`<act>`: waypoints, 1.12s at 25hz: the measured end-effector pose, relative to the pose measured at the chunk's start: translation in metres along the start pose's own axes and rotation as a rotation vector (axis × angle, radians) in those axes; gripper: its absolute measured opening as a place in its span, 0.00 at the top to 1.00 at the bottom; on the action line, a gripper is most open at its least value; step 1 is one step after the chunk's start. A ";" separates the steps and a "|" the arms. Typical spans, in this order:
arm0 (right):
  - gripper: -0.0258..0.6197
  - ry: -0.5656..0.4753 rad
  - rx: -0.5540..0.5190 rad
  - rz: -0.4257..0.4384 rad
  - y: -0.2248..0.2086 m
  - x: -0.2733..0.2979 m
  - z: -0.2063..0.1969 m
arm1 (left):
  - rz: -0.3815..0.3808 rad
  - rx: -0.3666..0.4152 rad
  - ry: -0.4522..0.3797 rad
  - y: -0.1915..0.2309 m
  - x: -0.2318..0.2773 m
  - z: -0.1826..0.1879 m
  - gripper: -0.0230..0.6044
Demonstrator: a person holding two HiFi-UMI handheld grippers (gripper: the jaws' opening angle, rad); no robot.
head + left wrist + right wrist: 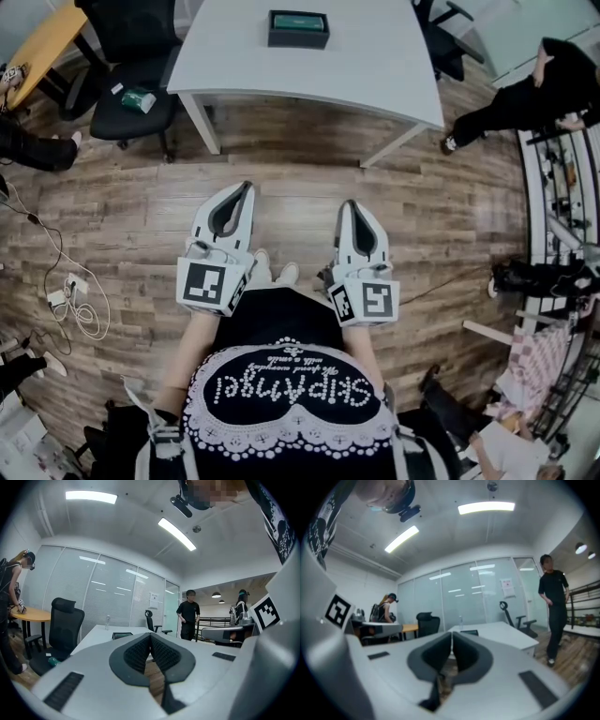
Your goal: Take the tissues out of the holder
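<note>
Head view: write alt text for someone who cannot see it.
A person holds the left gripper and right gripper, both shut and empty, level above a wood floor. Ahead, a dark tissue holder sits on a white table.

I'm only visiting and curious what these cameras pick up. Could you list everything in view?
table: one, white, ahead of the person
tissue holder: one, dark with a green top, on the table's far side
office chairs: two, black, either side of the table
packet: one, green, on the left chair's seat
desk: one, yellow, far left
cables: a tangle, white, on the floor at left
floor: wooden, brown
bystanders: several, mostly in black, at the room's edges
left gripper: one, white, shut, empty
right gripper: one, white, shut, empty
</note>
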State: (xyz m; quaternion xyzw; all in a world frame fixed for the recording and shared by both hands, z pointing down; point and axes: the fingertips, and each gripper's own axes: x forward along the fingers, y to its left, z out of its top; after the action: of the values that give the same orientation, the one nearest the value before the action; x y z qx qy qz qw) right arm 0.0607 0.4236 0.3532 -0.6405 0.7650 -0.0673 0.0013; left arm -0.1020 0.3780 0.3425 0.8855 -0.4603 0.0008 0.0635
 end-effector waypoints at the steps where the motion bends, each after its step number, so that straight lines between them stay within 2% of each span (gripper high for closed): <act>1: 0.91 -0.010 0.011 0.004 0.001 0.002 0.002 | -0.001 -0.001 0.003 0.002 0.002 0.002 0.93; 7: 0.91 -0.012 0.051 -0.011 -0.004 0.010 -0.001 | -0.035 0.008 0.003 0.006 0.011 0.002 0.93; 17: 0.91 0.035 0.082 -0.002 -0.014 0.031 -0.013 | -0.002 -0.010 0.027 0.017 0.025 0.000 0.93; 22: 0.91 0.046 0.083 0.041 -0.037 0.071 -0.011 | 0.021 -0.018 0.018 0.023 0.064 -0.001 0.93; 28: 0.91 0.025 0.071 0.108 -0.081 0.135 0.004 | 0.066 -0.016 -0.038 0.031 0.130 0.010 0.93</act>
State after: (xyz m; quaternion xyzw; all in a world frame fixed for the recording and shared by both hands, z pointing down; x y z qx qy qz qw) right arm 0.1161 0.2774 0.3689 -0.5968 0.7957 -0.1023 0.0183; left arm -0.0532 0.2532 0.3439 0.8693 -0.4902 -0.0175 0.0617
